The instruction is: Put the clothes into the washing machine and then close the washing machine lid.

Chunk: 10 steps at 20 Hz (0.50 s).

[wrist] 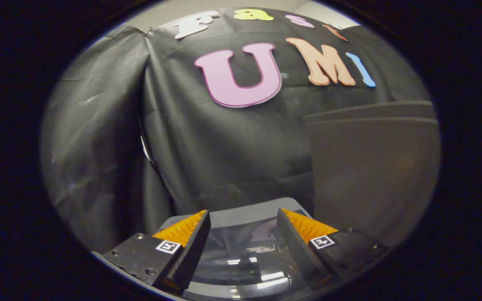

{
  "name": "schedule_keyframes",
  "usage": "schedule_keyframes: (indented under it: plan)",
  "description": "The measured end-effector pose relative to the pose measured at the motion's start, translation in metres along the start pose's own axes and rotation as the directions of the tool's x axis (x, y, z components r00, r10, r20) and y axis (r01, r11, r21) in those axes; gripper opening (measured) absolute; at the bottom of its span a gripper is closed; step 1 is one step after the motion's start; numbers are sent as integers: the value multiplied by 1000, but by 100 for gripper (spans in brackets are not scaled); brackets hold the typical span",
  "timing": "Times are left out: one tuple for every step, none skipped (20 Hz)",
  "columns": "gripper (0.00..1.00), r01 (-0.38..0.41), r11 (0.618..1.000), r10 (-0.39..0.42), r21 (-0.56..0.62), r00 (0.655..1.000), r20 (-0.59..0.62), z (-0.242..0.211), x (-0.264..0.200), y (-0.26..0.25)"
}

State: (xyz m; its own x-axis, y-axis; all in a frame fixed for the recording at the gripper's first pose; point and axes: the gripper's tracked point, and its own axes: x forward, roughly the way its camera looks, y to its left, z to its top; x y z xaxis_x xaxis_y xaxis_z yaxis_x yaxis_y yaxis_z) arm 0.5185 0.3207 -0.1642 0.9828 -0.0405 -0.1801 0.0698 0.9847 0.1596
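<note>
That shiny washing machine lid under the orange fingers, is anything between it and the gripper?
Nothing visible. The gripper is open and holds nothing, and through the gap between its fingers you look straight at the glossy washing machine lid. No clothes lie on what shows of it. Beyond stands the black booth wall.

The washing machine lid (241, 267) lies flat on the machine, directly below the gripper (244, 217), whose jaws stand apart with nothing between them, one over each side of the lid. Behind the lid hangs the booth wall (207, 159). Right of the lid, a tall upright panel (370, 175) stands before that wall.
</note>
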Motion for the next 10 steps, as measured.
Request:
schedule_keyframes:
  plan:
    - [97,2,1000,-2,-10,1000,-7,2,3,2]
    - [97,5,1000,-6,-25,1000,-17,5,3,3]
    - [97,9,999,-9,-37,1000,-22,7,3,4]
    - [97,2,999,-3,-38,1000,-26,12,2,7]
    - [97,-5,999,3,-38,1000,-29,14,1,8]
    - [97,-12,999,11,-38,1000,-28,10,0,3]
    - [97,-7,999,5,-43,1000,-30,13,-2,0]
    - [97,6,999,-7,-47,1000,-25,20,-5,-3]
    - [97,17,998,-19,-53,1000,-23,26,-10,-7]
    - [97,22,998,-23,-58,1000,-20,32,-17,-8]
